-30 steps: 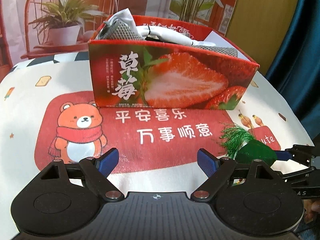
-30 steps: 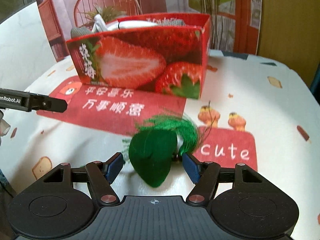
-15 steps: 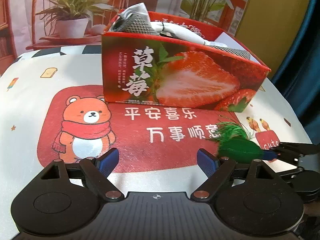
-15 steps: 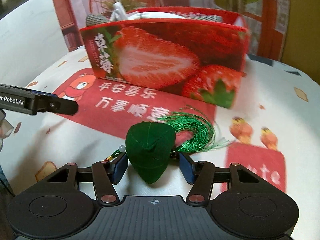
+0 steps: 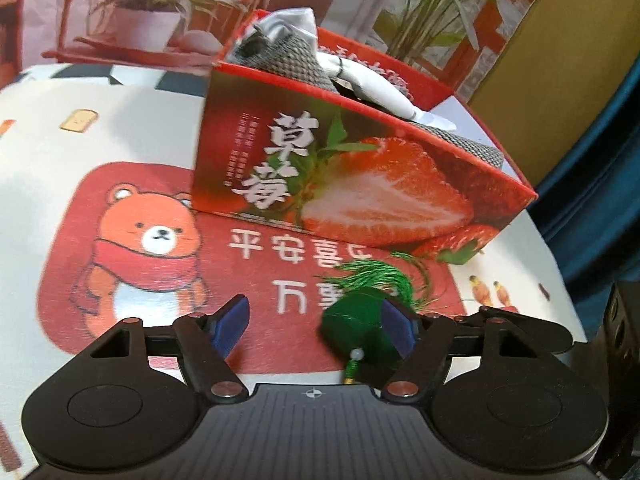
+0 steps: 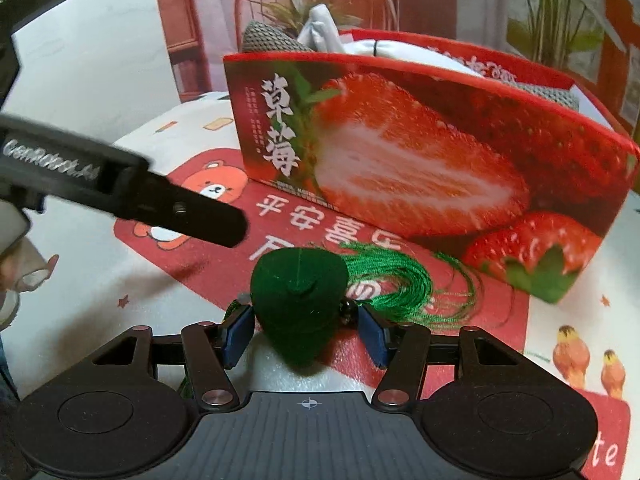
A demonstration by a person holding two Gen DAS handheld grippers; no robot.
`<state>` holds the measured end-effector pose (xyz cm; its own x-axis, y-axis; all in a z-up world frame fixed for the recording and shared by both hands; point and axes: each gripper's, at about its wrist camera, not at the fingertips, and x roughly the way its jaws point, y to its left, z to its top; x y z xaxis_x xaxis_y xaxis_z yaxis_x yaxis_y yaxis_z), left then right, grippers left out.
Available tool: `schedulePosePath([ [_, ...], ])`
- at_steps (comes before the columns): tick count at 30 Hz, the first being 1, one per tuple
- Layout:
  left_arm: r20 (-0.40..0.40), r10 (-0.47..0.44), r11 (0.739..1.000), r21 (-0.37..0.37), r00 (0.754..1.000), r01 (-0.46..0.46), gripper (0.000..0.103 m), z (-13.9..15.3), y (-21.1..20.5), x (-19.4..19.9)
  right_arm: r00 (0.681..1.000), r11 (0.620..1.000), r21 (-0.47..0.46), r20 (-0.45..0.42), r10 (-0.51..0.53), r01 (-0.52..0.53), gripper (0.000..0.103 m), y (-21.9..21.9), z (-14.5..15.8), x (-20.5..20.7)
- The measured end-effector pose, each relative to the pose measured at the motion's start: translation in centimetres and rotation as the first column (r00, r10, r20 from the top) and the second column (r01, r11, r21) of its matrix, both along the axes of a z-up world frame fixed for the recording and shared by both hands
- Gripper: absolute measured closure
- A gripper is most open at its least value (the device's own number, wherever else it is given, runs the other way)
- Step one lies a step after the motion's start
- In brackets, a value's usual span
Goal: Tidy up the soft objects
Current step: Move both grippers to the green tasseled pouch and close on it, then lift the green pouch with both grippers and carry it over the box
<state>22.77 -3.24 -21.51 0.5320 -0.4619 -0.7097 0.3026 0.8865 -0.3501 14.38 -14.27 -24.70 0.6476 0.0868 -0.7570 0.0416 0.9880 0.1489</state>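
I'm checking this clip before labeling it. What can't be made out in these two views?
- Box contents: both views, its front wall hides all but the tops of grey and white cloth.
- Right gripper contact on the sachet: the sachet hides the pads.
- Sachet in the left view: blurred, partly behind the left gripper's finger.

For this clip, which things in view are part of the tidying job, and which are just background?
Part of the job:
- green tasselled pouch, between the right gripper fingers
- strawberry box, already holding grey and white cloths
- left gripper, open

Just there:
- bear-print tablecloth
- potted plant
- blue curtain
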Motion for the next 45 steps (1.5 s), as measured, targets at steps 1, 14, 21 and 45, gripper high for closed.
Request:
schedulePosePath([
  [1,-0.008,-0.009,1.000,-0.008,1.000,0.009,0.029,-0.2,-0.3,0.2,1.000,1.000,0.001,0.004,-0.001,0.001,0.049,-0.1,0.0,0.0],
  [14,-0.055,-0.105,0.989,-0.114,0.993,0.098,0.042,-2.2,-2.8,1.9,0.999,0.999,0.045,0.034,-0.010,0.008,0.055,-0.8,-0.3,0.1],
  [21,0.000,-0.108,0.989,-0.097,0.994,0.108,0.045,0.0,-2.9,2.0,0.997,0.999,0.043,0.072,-0.015,0.012,0.059,-0.7,1.2,0.9],
  [45,0.345,-0.110,0.984,-0.091,0.932,0.150,0.046,15.4,-4.2,2.9,0.940,0.997,-0.070,0.342,0.010,0.015,0.059,-3.1,14.5,4.1],
])
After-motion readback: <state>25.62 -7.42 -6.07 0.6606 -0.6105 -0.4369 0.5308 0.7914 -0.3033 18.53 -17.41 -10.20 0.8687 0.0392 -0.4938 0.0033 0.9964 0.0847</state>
